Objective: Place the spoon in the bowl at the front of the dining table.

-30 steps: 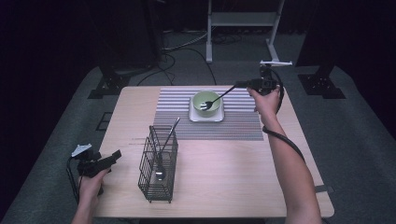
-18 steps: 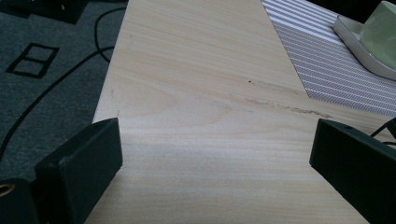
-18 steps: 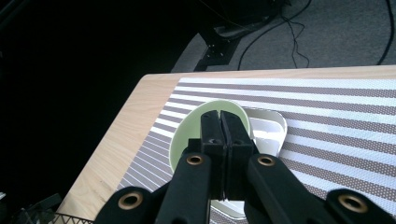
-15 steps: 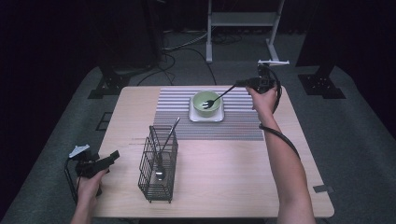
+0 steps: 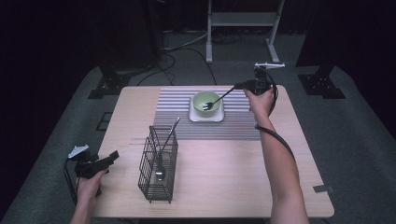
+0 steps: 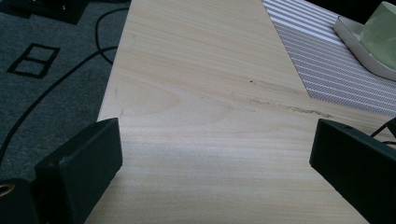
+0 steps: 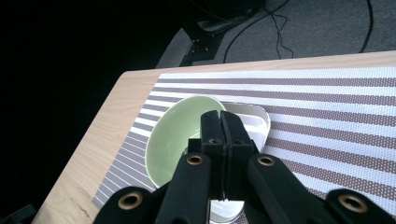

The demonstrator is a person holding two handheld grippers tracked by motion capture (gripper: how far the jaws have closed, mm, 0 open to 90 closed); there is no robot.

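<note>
A dark fork (image 5: 219,99) slants down into a pale green bowl (image 5: 201,99), its tines inside the bowl. My right gripper (image 5: 238,86) is shut on the fork's handle, just right of the bowl. In the right gripper view the jaws (image 7: 220,116) stand pressed together above the bowl (image 7: 175,135) and the white square plate (image 7: 256,119) under it. My left gripper (image 5: 111,156) rests at the table's left front edge, open, with bare wood between its wide-apart jaws (image 6: 217,135).
A striped placemat (image 5: 173,112) lies under the plate (image 5: 194,116). A black wire basket (image 5: 158,168) stands in the front middle of the table with a spoon (image 5: 167,140) leaning in it. The wooden table (image 5: 243,177) sits on grey carpet with cables.
My right gripper has drifted slightly left with the fork, whose tines stay in the bowl. The left gripper has barely moved.
</note>
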